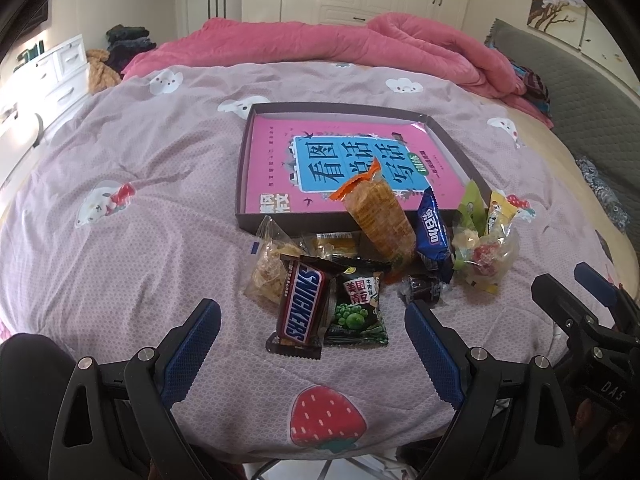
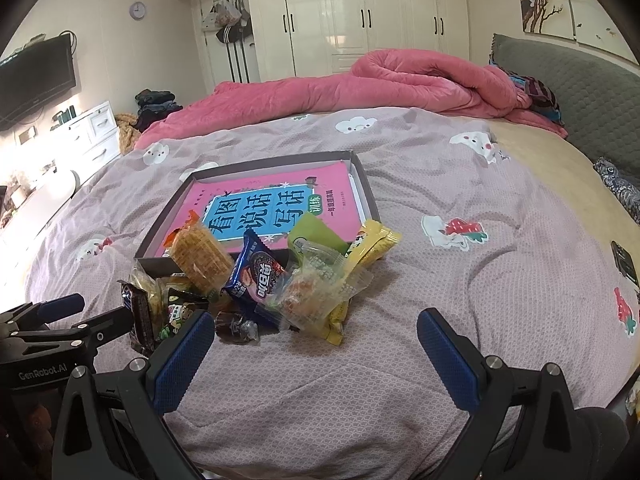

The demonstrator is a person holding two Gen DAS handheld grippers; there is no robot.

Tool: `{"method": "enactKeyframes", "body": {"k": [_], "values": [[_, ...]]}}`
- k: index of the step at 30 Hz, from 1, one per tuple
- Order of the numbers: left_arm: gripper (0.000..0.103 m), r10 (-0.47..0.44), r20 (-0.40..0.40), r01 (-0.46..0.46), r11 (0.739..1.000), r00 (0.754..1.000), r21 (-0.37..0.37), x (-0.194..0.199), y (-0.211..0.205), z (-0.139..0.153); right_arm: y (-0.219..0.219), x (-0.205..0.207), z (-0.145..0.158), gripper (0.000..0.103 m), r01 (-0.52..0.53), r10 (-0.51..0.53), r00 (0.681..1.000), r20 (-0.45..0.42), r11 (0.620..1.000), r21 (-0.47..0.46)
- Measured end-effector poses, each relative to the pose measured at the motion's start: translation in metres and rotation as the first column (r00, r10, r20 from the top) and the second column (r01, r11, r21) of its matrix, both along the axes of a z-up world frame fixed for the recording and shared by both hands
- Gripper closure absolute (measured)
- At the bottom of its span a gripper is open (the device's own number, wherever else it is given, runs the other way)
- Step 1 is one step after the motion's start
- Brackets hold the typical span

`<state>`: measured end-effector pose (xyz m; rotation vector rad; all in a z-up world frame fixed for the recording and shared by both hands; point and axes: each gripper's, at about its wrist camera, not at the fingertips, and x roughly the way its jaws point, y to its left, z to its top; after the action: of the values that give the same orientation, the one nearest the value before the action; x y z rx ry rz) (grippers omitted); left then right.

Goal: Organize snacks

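1. Evidently nothing has been sorted yet: the snacks lie heaped on the bed's quilt (image 1: pixel 120 152), against the near wall of a shallow cardboard box (image 1: pixel 452 140) that holds only a pink workbook (image 1: pixel 276 140).
2. The left claw (image 1: pixel 312 340) hangs wide open and empty, its blue pads flanking the nearest packets, presumably lined up for a first pick.
3. Between those pads, at 12 o'clock from the claw, lies the Snickers bar (image 1: pixel 300 308), flat and overlapping the green pea packet (image 1: pixel 356 312) beside it; being on top and nearest, it looks the easiest to take.
4. Behind them, a clear-wrapped crispy snack (image 1: pixel 266 268) sits at 11 o'clock, and an orange cracker pack (image 1: pixel 376 216) leans up over the box's near wall, so it may slide if its neighbours are pulled.
5. The blue cookie packet (image 1: pixel 432 236) and a small dark-wrapped candy (image 1: pixel 424 288) lie at 1 o'clock.
6. The right claw (image 2: pixel 316 344) is likewise spread wide and holds nothing, with bare quilt between its pads.
7. At its 12 o'clock rests a clear bag of candies (image 2: pixel 316 292), with a yellow packet (image 2: pixel 368 248) and a green packet (image 2: pixel 316 232) propped on the box's corner behind it.
8. Likely the box is the destination, since its floor is open above the workbook.
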<state>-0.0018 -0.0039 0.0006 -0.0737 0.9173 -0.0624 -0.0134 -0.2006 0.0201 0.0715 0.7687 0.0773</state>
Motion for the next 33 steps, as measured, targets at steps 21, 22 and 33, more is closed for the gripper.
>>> {"method": "enactKeyframes", "body": {"k": [21, 22, 33], "values": [[0.009, 0.093, -0.134, -0.100, 0.994, 0.987, -0.045, 0.016, 0.035, -0.034, -0.012, 0.027, -0.016, 0.001, 0.036, -0.028, 0.998, -0.062, 0.991, 0.128], [0.009, 0.091, -0.136, -0.098, 0.994, 0.987, -0.050, 0.017, 0.035, -0.035, -0.011, 0.028, -0.016, 0.001, 0.035, -0.027, 0.998, -0.063, 0.991, 0.130], [0.030, 0.042, -0.139, -0.058, 0.993, 0.989, -0.108, 0.026, 0.027, -0.042, -0.016, 0.044, -0.029, 0.016, 0.081, -0.066, 0.991, -0.115, 0.987, 0.138]]}}
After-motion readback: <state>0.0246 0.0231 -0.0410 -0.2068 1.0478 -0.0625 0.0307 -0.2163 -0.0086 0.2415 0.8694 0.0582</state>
